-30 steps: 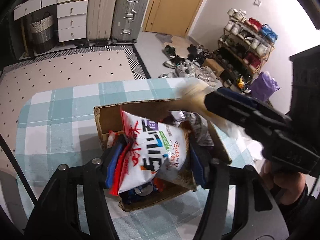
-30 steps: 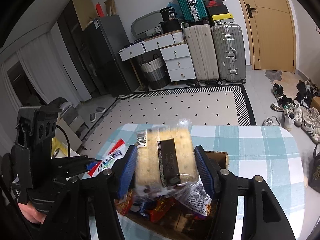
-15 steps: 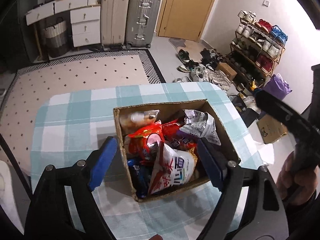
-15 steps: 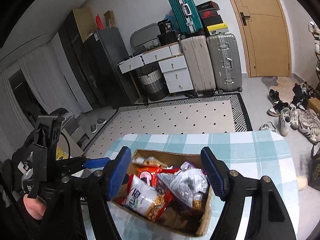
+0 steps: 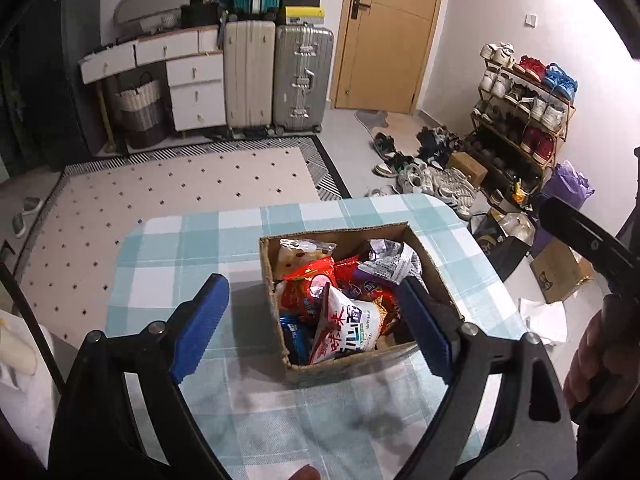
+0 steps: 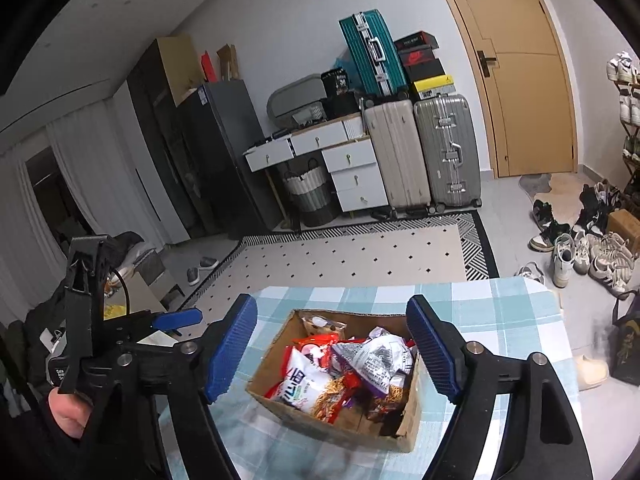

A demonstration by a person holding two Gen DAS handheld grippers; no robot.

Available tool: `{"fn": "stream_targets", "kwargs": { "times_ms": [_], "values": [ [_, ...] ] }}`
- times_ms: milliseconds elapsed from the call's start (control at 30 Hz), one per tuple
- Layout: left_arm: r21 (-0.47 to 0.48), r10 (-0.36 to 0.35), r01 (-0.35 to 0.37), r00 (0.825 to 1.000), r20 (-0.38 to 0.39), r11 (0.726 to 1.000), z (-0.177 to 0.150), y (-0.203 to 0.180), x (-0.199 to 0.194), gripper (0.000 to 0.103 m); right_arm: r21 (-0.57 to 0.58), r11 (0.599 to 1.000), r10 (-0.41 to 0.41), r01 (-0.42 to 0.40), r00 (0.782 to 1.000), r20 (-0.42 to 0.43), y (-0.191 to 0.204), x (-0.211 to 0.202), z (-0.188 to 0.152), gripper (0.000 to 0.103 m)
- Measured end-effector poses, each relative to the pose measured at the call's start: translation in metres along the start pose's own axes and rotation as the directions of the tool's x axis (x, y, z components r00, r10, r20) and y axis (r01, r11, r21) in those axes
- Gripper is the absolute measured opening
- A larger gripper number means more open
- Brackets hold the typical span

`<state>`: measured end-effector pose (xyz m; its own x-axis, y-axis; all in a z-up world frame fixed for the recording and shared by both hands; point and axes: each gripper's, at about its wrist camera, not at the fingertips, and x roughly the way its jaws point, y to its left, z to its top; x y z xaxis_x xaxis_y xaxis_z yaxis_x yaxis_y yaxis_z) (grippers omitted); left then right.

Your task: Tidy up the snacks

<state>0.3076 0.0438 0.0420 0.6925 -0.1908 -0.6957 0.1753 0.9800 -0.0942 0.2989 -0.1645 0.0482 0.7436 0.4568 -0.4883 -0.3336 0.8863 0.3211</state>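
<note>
The lower bodies of both tools are cut off by the frame edges, and fisheye distortion bends the room at the margins. In the left wrist view the right gripper [image 5: 576,236] shows only as a dark bar entering from the right, with part of a hand [image 5: 596,364] below it; its fingertips lie outside that view. The bottom of the cardboard box [image 5: 430,264] is hidden under the packets, and print on most wrappers is too small to read. The box sits on a table with a pale blue and white checked cloth [image 5: 180,248], toward the right half of the top; bare cloth lies open to its left and in front, while the far rounded table edge and the right edge are near it. Beyond the table the patterned rug [image 5: 172,184] is open floor. The box is open-topped, its near rim worn, and is heaped with snack packets [image 5: 340,292]: a white bag with red and dark lettering [image 5: 346,330] at the front, red packets behind, a crumpled silver one at the back right. The left gripper [image 5: 316,320] has just been opening and stands wide, nothing between its blue pads. The right gripper, in its own view, likewise has just been opening and stands wide and empty above the box.
</note>
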Motion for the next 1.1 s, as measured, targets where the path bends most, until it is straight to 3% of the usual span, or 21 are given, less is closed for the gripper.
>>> {"fn": "stream_targets", "kwargs": {
  "times_ms": [133,233,300,567,800,1000,1100],
  "values": [
    [0.016,0.027,-0.027,0.999,0.044,0.999,-0.005,-0.009,-0.031,0.091,-0.025,1.0,0.005,-0.005,1.0,0.016,0.011,-0.023,-0.002,0.081],
    [0.022,0.053,-0.055,0.995,0.087,0.998,-0.011,-0.014,-0.054,0.102,-0.043,0.999,0.012,-0.01,0.999,0.035,0.019,-0.042,-0.004,0.086],
    [0.021,0.074,-0.078,0.988,0.137,0.997,-0.018,-0.016,-0.074,0.102,-0.055,0.998,0.01,-0.007,0.999,0.052,0.023,-0.055,-0.007,0.088],
    [-0.031,0.064,-0.059,0.973,0.22,0.998,-0.048,-0.01,-0.121,0.102,-0.069,0.998,0.014,-0.007,0.995,0.1,0.034,-0.1,-0.032,0.098],
    [-0.063,0.103,-0.088,0.951,0.291,0.994,-0.083,0.0,-0.143,0.102,-0.096,0.995,0.05,-0.034,0.985,0.163,0.034,-0.132,-0.072,0.1],
    [-0.097,0.156,-0.13,0.929,0.336,0.987,-0.116,0.01,-0.149,0.102,-0.077,0.997,0.023,-0.008,0.982,0.189,0.026,-0.146,-0.104,0.102],
    [-0.103,0.176,-0.15,0.926,0.334,0.983,-0.138,0.014,-0.145,0.102,-0.076,0.997,-0.001,0.017,0.98,0.201,0.02,-0.15,-0.122,0.103]
  ]
}}
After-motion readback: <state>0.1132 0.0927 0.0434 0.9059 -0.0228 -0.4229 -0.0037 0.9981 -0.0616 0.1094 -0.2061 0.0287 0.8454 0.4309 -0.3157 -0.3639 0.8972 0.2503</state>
